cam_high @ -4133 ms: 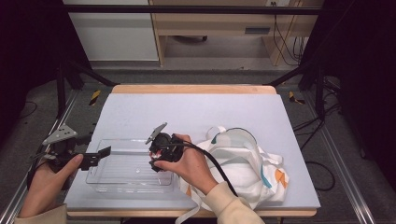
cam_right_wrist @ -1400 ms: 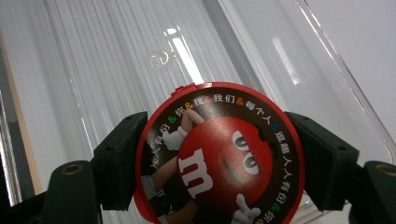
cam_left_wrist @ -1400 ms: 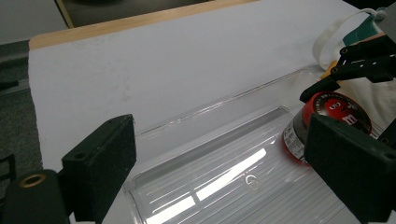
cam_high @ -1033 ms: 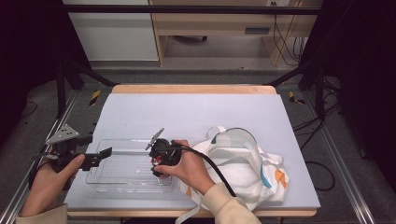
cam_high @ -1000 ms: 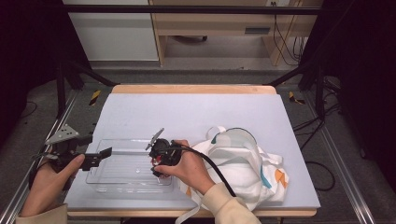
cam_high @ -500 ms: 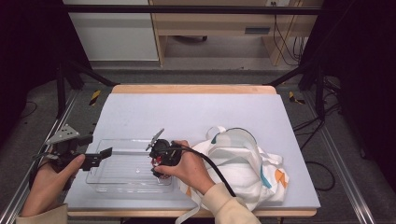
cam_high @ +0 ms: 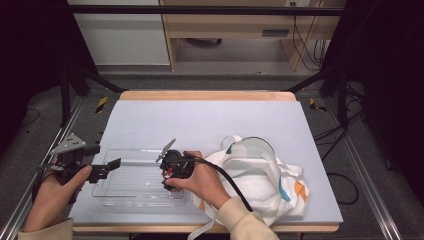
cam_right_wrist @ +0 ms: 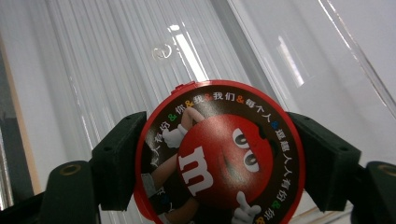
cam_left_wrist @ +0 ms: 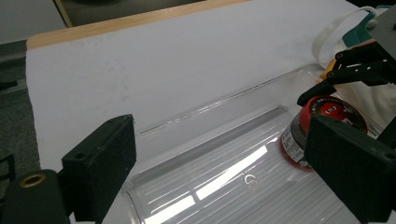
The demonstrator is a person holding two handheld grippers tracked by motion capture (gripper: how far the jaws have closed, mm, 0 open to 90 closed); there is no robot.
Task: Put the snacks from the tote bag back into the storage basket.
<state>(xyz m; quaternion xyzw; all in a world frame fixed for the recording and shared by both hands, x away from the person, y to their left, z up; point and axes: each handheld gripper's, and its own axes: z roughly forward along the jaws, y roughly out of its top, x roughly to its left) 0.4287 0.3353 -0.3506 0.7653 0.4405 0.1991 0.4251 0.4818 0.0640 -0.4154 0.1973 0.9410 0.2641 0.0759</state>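
My right gripper (cam_right_wrist: 219, 186) has its jaws clamped on the round red-lidded candy tub (cam_right_wrist: 219, 158), at the right end of the clear ribbed plastic tray (cam_high: 130, 187) near the tabletop's front edge. My left gripper (cam_left_wrist: 224, 172) hovers by the tray's left end, jaws apart.

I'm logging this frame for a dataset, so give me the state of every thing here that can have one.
M&M's candy tub: lid on, clamped between the right gripper's jaws, over the tray's right end.
Clear plastic tray: flat on the table, nothing lying on its ribbed floor.
Tote bag: crumpled on the table, handles loose.
Right gripper: shut on the tub.
Left gripper: open, jaws wide at the tray's left end.
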